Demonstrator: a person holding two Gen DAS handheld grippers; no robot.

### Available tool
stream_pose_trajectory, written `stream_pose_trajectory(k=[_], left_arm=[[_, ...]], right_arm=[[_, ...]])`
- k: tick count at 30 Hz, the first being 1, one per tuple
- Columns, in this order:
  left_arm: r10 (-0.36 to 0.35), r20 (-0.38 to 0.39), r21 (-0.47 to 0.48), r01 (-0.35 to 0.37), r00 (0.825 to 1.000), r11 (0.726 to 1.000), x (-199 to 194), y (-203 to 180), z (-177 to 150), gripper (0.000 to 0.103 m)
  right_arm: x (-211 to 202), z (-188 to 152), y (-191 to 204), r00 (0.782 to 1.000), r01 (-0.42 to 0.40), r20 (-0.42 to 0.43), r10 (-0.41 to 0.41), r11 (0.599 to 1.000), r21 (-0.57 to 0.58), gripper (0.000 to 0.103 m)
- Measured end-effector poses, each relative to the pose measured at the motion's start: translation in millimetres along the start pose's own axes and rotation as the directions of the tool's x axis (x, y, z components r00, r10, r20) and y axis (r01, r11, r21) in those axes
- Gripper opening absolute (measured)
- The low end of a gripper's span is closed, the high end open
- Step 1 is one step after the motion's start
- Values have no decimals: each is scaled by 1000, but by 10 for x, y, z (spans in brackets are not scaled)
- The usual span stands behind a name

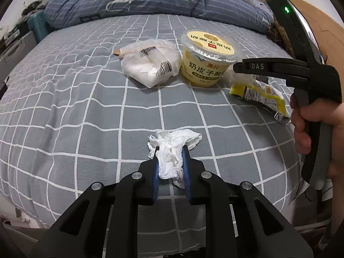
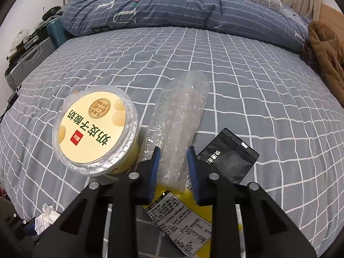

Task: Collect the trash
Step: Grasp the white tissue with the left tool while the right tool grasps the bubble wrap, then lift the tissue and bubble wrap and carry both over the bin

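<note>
A crumpled white tissue (image 1: 172,142) lies on the grey checked bed sheet (image 1: 86,107), and my left gripper (image 1: 171,150) is shut on it, blue pads pressing both sides. My right gripper (image 2: 173,150) is shut on a strip of clear bubble wrap (image 2: 180,111), which fills the gap between its pads. That wrap lies over a yellow snack wrapper (image 2: 185,221). A yellow yogurt cup (image 2: 94,129) with a foil lid stands just left of the right gripper. A black sachet (image 2: 230,154) lies to its right. A white plastic bag (image 1: 150,62) sits left of the cup (image 1: 206,64).
A bunched blue quilt (image 2: 172,8) runs along the back of the bed. A brown garment (image 2: 329,53) lies at the right edge. A grey suitcase (image 2: 28,60) and a teal crate stand beside the bed on the left. A hand (image 1: 311,124) holds the right gripper's handle.
</note>
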State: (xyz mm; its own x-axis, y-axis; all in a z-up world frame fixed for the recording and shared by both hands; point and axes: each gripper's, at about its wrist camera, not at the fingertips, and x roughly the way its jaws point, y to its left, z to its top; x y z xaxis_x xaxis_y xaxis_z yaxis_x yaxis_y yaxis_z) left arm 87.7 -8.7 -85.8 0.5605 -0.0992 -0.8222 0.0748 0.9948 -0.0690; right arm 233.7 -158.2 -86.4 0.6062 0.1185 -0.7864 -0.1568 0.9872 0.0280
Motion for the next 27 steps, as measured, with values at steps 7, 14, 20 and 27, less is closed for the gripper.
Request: stream_pose_trajectory(k=[7, 14, 20, 27], left_arm=[[2, 26, -13, -2, 1000, 1000, -58, 76, 61, 17], [-3, 48, -16, 4, 999, 1000, -142, 38, 126, 17], [2, 77, -13, -1, 997, 1000, -214, 0, 200, 17], [6, 93, -12, -5, 996, 1000, -248, -27, 234, 17]], right_arm=[[-122, 17, -35, 999, -1, 32, 1, 1000, 10, 19], [-368, -12, -77, 997, 5, 82, -7, 1000, 21, 19], [-593, -72, -110, 994, 12, 111, -16, 999, 29, 19], [-855, -176, -144, 989, 27, 141, -32, 999, 34, 19]])
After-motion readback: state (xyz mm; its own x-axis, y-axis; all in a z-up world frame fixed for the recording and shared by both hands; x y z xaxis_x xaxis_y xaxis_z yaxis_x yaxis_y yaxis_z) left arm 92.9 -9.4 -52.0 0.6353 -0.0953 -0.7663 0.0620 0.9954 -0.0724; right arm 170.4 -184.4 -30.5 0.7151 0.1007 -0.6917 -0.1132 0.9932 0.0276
